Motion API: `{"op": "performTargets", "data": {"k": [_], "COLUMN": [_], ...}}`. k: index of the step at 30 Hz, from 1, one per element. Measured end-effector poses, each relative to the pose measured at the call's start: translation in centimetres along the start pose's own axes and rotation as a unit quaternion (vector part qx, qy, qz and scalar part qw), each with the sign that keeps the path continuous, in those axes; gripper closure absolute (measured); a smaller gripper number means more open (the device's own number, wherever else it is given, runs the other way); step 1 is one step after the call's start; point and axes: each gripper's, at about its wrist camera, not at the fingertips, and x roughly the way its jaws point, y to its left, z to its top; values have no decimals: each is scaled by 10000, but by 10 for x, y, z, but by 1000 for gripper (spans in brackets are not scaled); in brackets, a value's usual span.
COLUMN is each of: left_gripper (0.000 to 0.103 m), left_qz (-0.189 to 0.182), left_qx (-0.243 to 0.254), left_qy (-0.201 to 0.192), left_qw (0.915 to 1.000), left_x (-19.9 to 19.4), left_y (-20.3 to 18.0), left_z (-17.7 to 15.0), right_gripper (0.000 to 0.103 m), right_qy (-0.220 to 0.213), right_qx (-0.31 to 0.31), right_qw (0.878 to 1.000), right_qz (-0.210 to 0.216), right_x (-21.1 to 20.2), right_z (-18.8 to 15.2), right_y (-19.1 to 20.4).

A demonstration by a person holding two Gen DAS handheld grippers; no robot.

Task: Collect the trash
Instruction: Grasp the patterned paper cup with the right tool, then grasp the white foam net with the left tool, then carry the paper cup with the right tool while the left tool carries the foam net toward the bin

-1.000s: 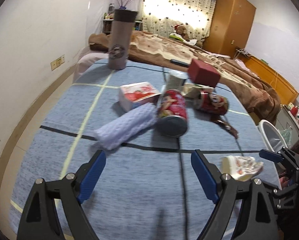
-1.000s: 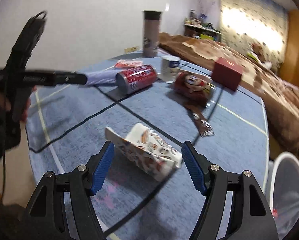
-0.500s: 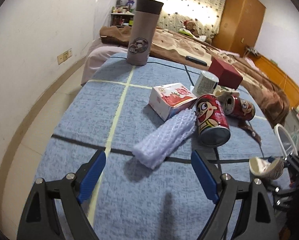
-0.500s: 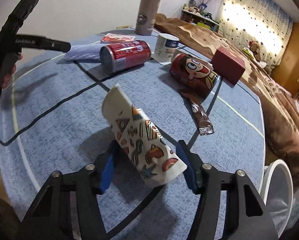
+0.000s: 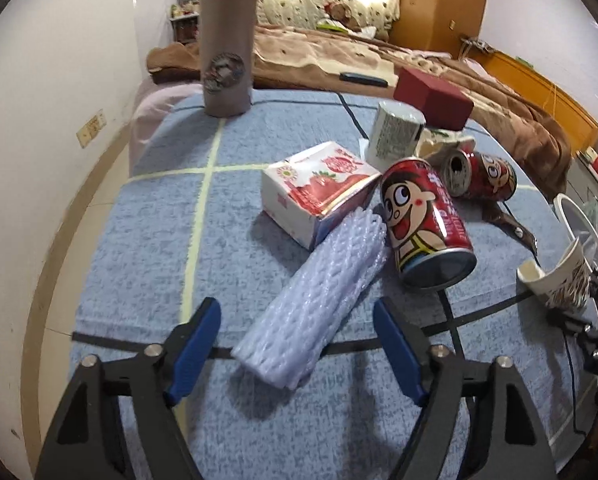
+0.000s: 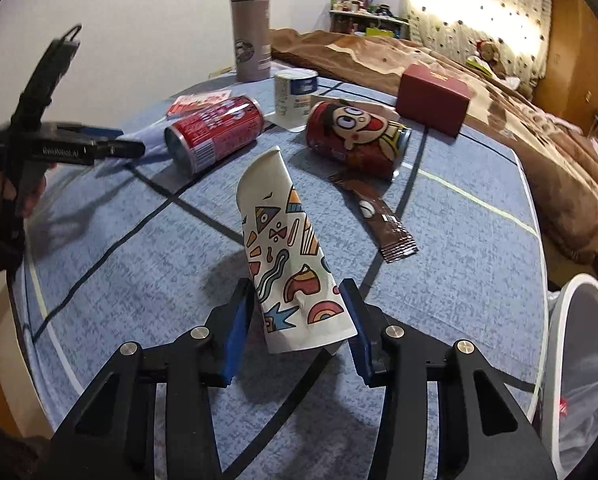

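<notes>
Since a second ago your left gripper [image 5: 297,342] has come in over the foam net sleeve [image 5: 319,300], jaws wide with the sleeve's near end between them, while your right gripper [image 6: 301,334] has pinched the flattened paper cup [image 6: 289,260] and tipped it up off the blue tablecloth [image 6: 459,272] (it lay flat before). Two red cans [image 6: 215,132] [image 6: 357,140] lie on their sides. The white bin [image 6: 579,340] at the right holds a liner, contents unclear.
</notes>
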Motion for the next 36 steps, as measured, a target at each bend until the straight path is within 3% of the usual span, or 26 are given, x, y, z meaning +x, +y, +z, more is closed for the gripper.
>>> {"op": "performTargets", "data": {"k": [6,13,17,25,36], "left_gripper": [37,64,70,73,73], "left_qz": [-245,-236,-232,-217,-266], "left_qx": [-107,17,-19,-260,-192], "left_qy": [149,157,158,-41,-307], "left_qw": [9995,9996,9996,9994,9990], "left_x": [10,8,7,-11,-47], "left_y": [0,-6,-9,-13,-47], "left_z": [4,5,3,-5,-13], "right_gripper": [59,59,59,59,59], "right_qy": [4,-26,-30,-126,-362], "right_qx": [227,324,364,475,706], "right_qw": [9997,9995,9993,9988,9968], "right_qz": [27,18,32,70,-106], "right_x": [1,0,0,-6,-24], "right_z": [0,-1,-2,-5,-12], "right_y": [-7,-12,-16,-23,-40]}}
